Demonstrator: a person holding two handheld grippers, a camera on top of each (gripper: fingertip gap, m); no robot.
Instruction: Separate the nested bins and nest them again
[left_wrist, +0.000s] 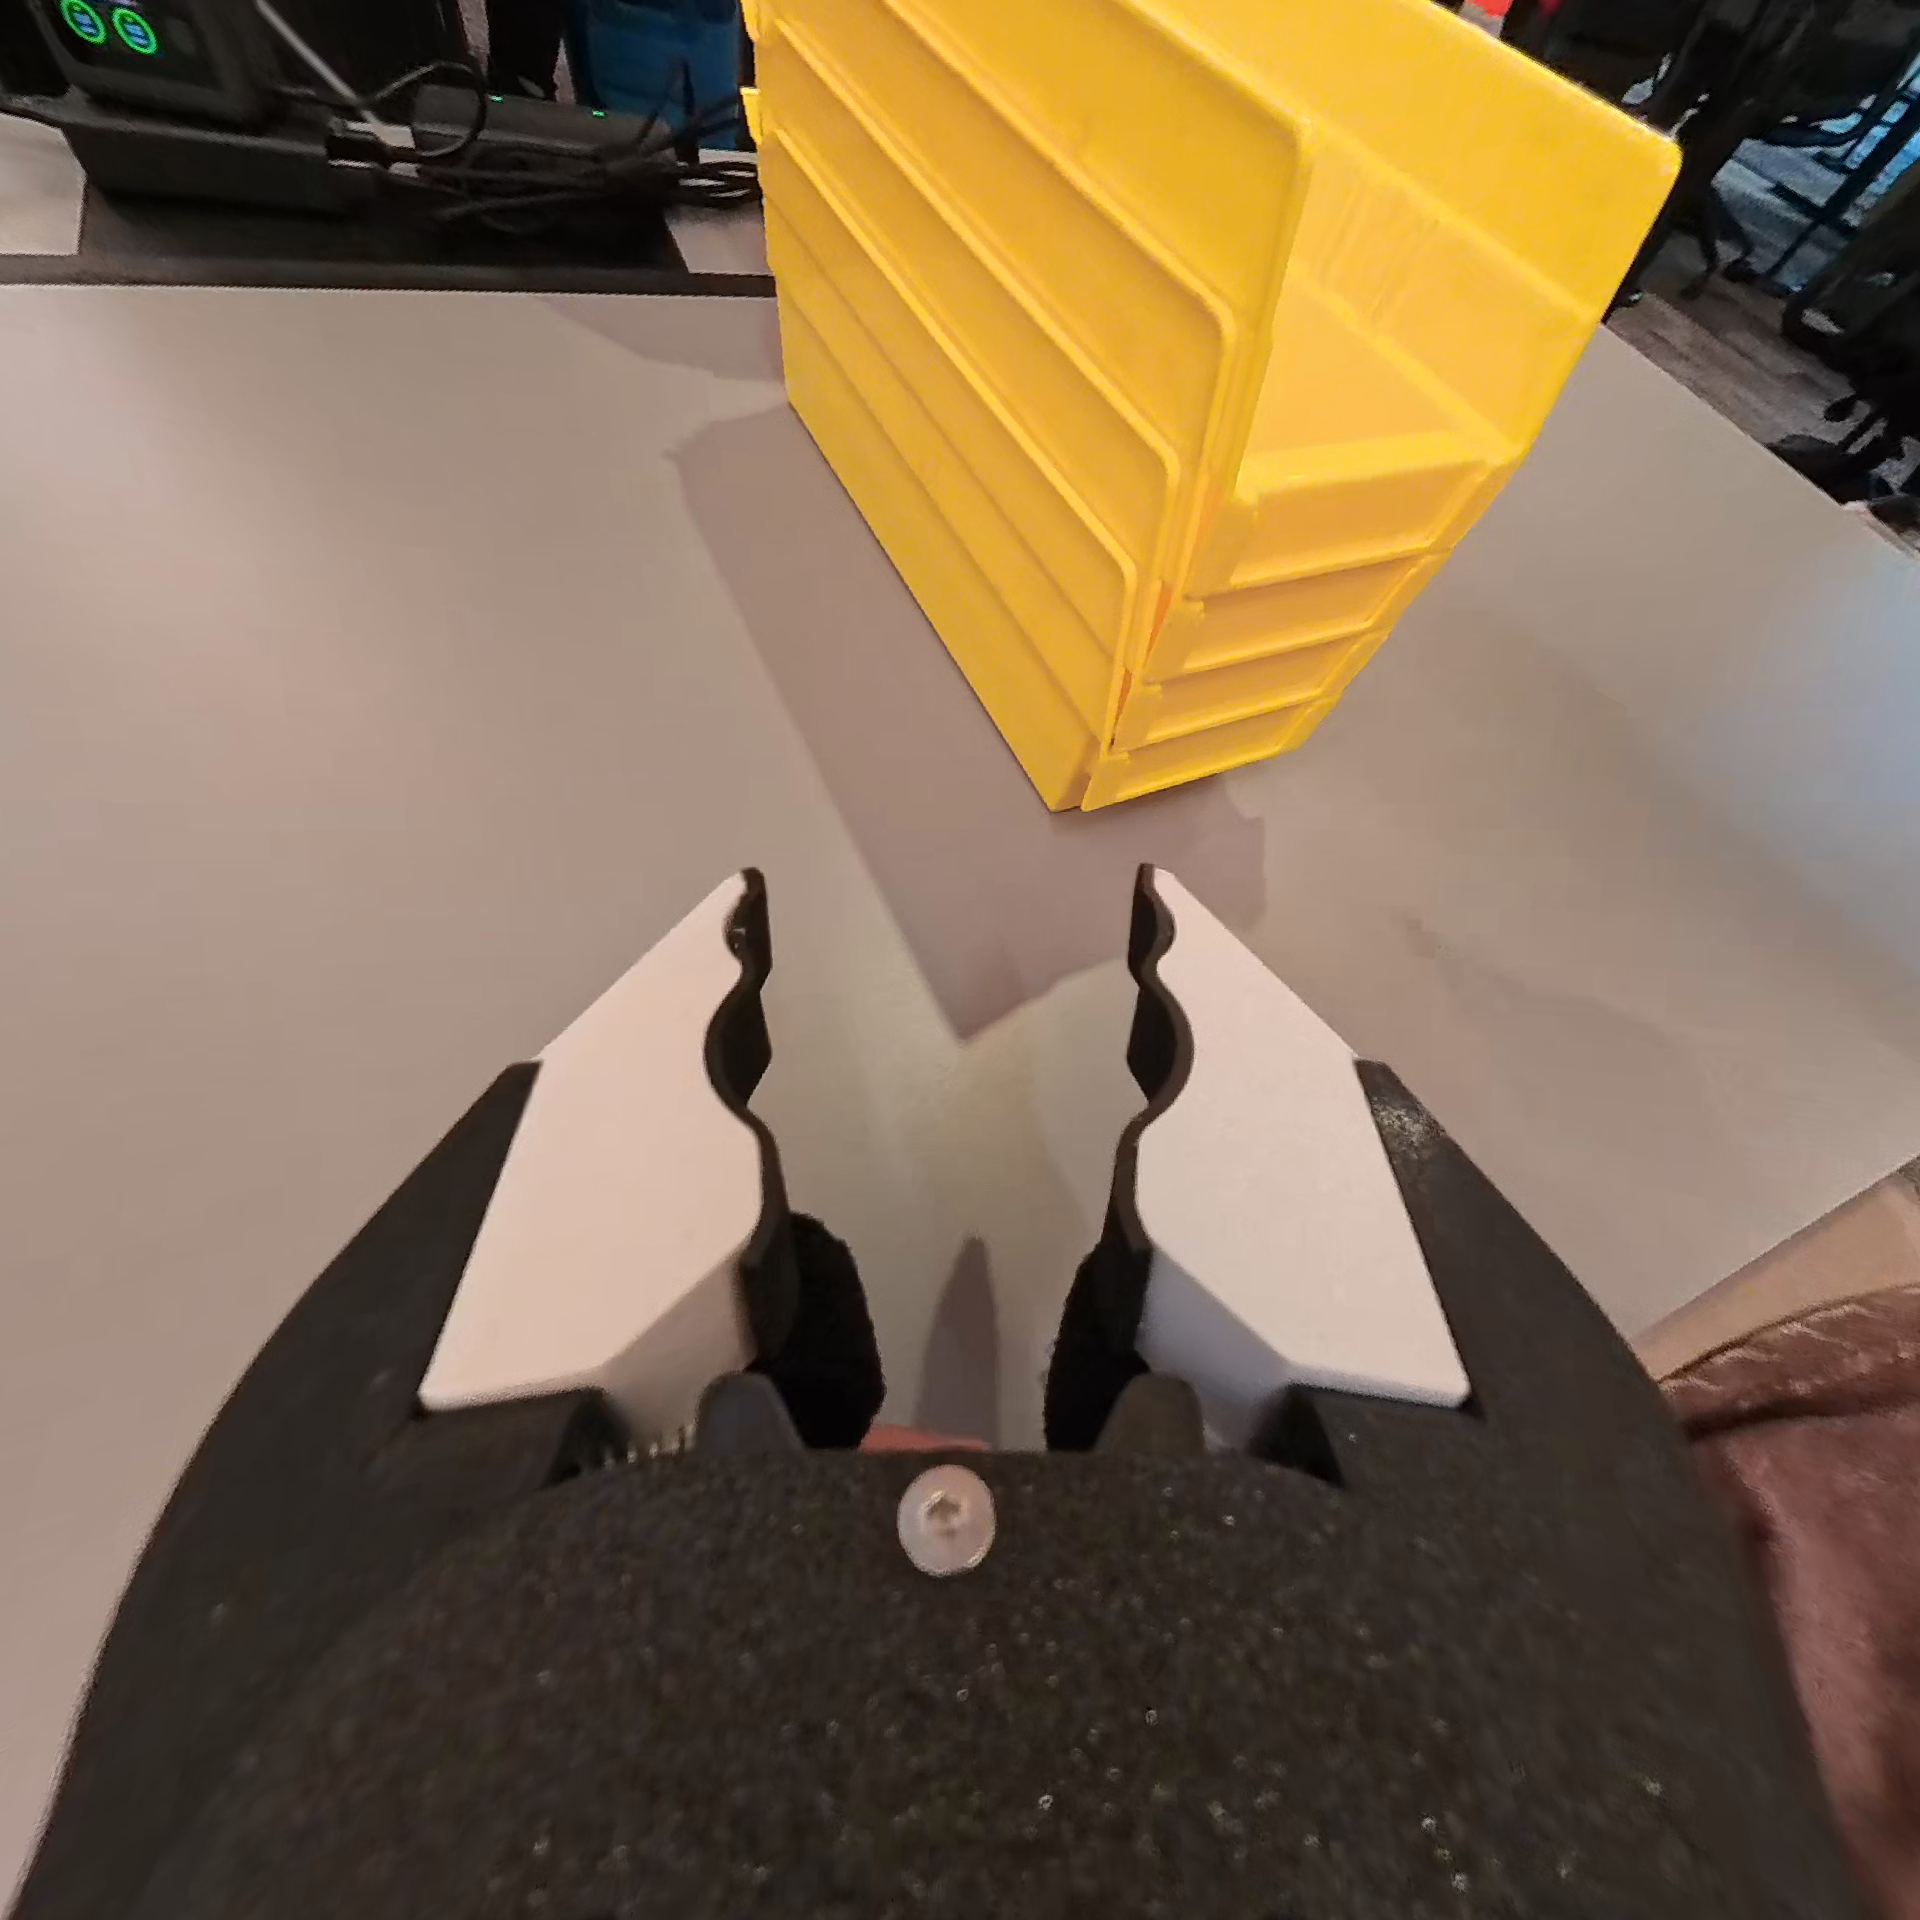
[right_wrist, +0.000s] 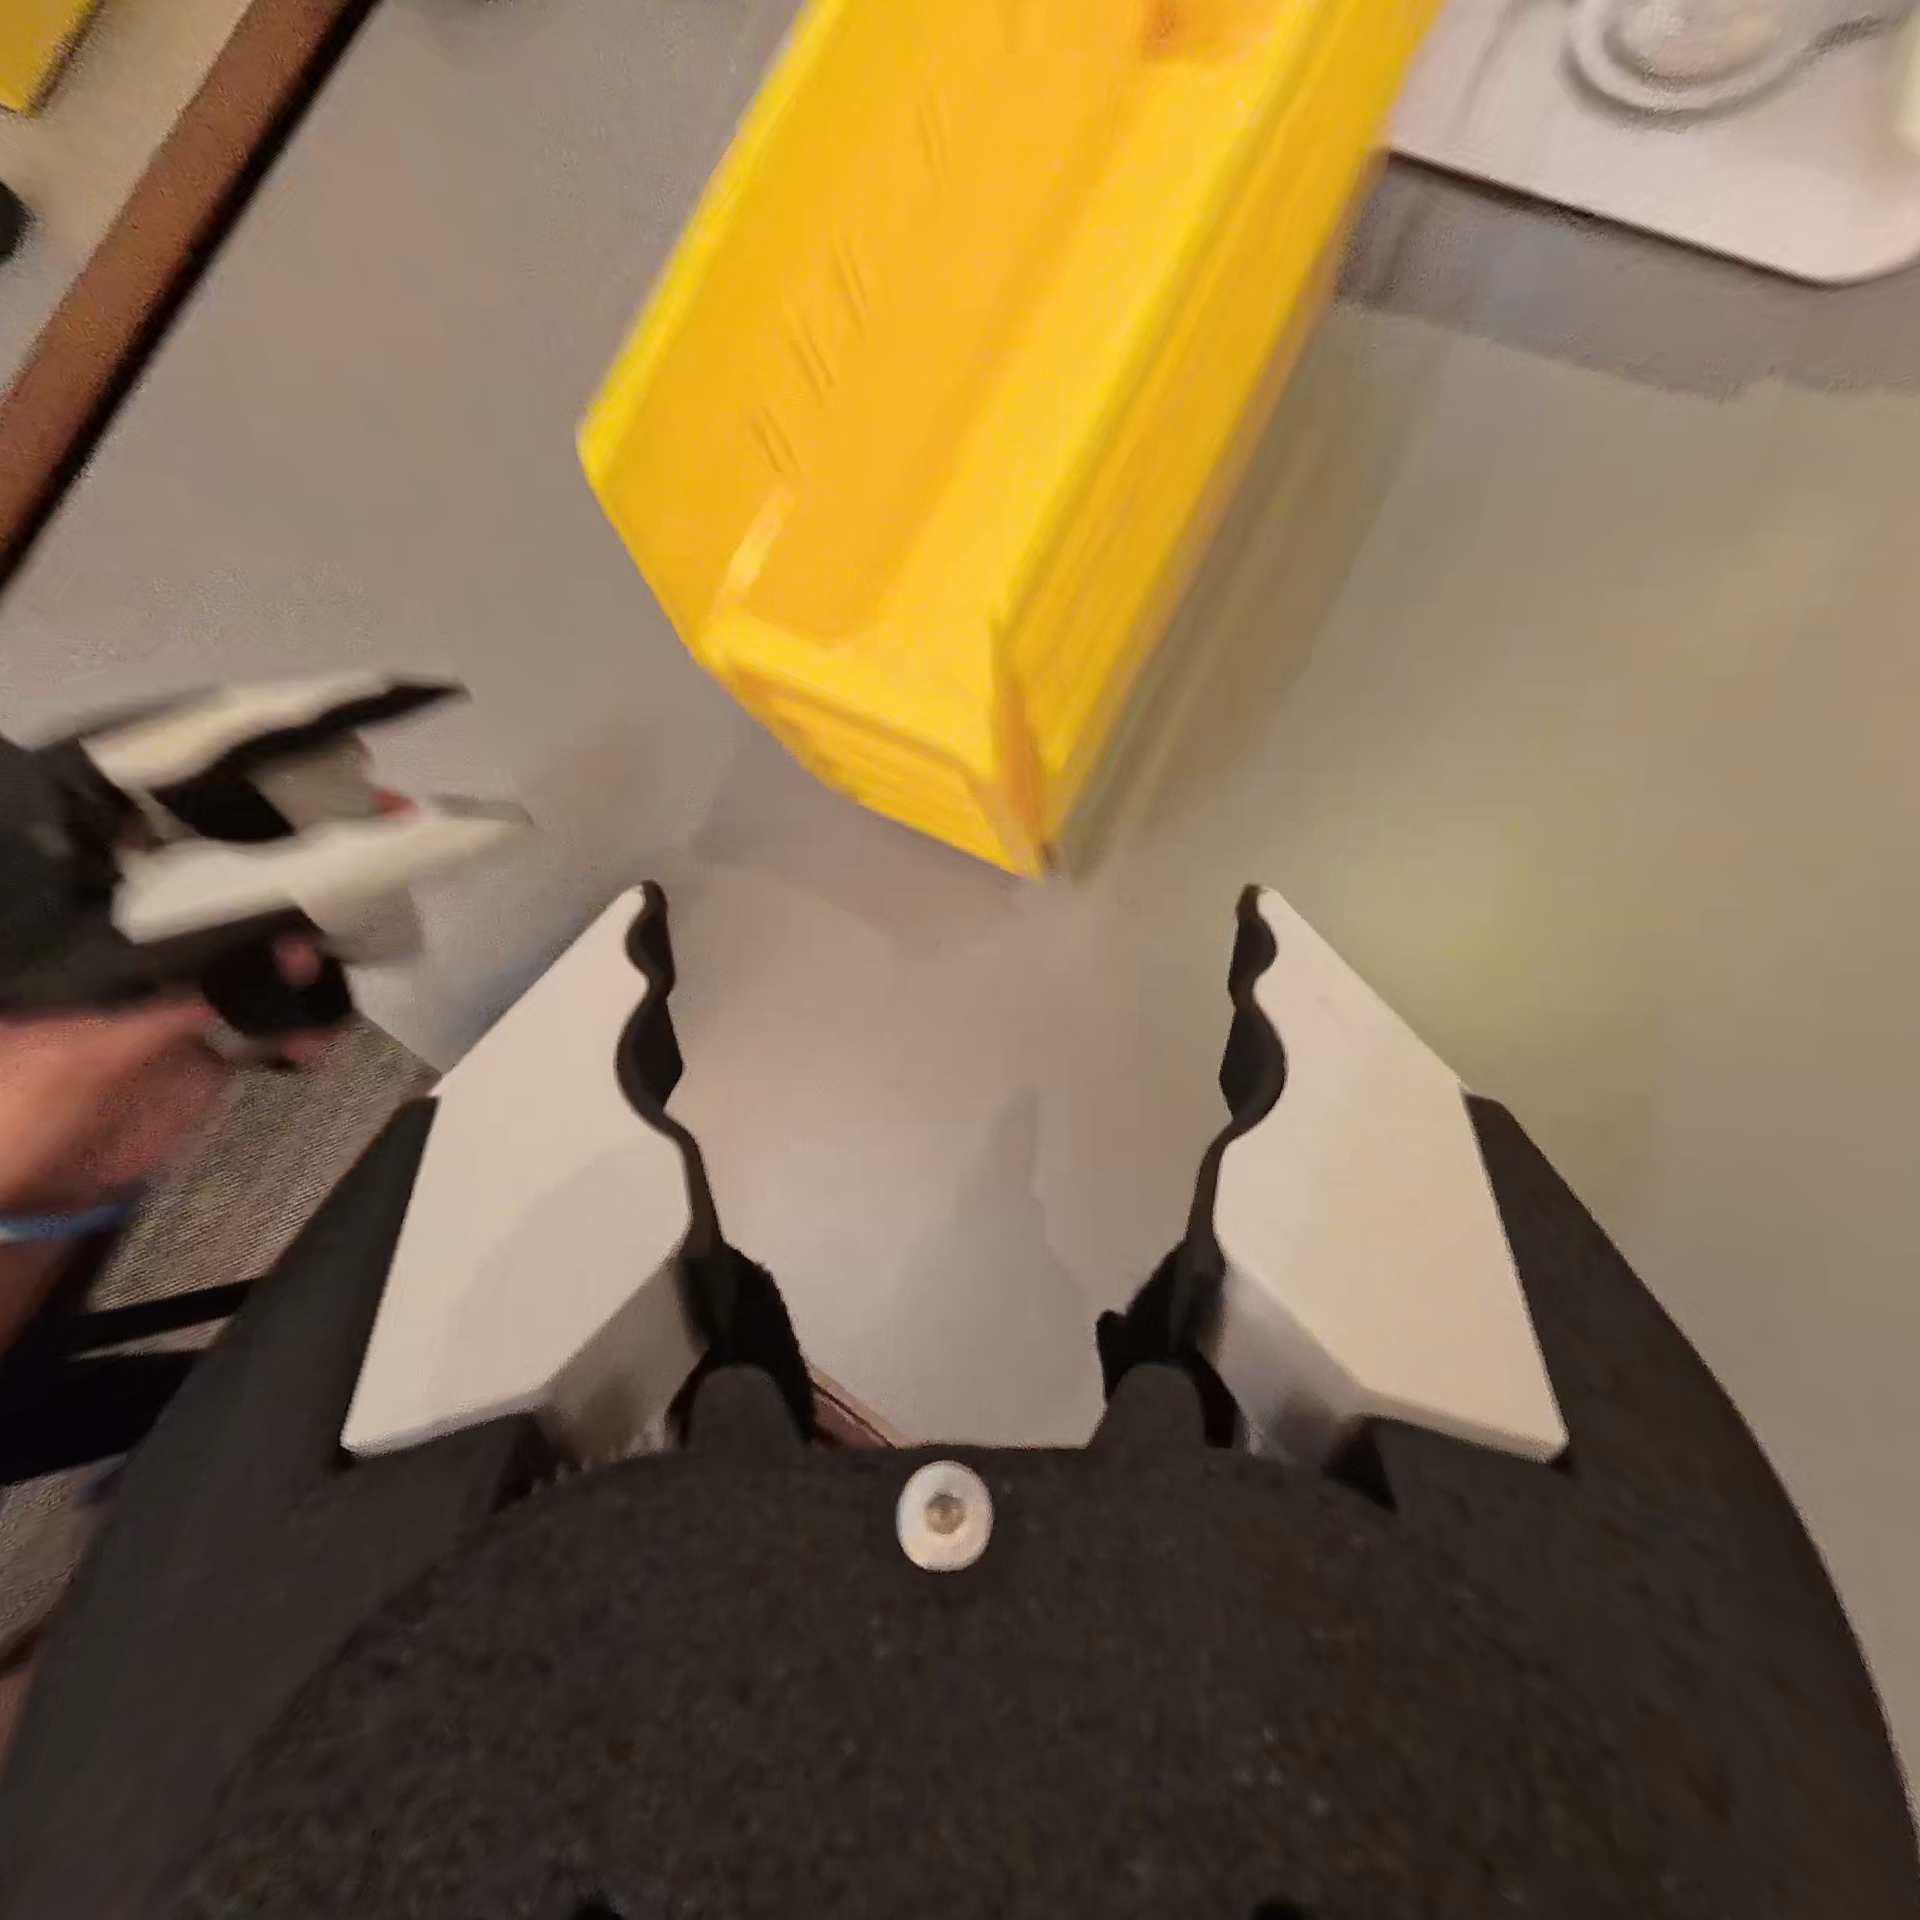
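Observation:
A stack of several nested yellow bins (left_wrist: 1143, 416) stands on the grey table (left_wrist: 364, 675), its stepped open fronts facing right of the left wrist view. My left gripper (left_wrist: 951, 883) is open and empty, a short way in front of the stack's near corner. In the right wrist view the same yellow stack (right_wrist: 935, 416) appears from above, blurred. My right gripper (right_wrist: 945, 899) is open and empty, just short of the stack's near corner. The left gripper (right_wrist: 343, 779) also shows at the left of the right wrist view, held by a hand (right_wrist: 83, 1101).
Black electronics with cables (left_wrist: 312, 135) sit beyond the table's far edge. A white tray with a clear glass item (right_wrist: 1714, 104) lies at the far right of the right wrist view. The table's brown edge (right_wrist: 156, 260) runs at the upper left there. A brown sleeve (left_wrist: 1818, 1455) is at lower right.

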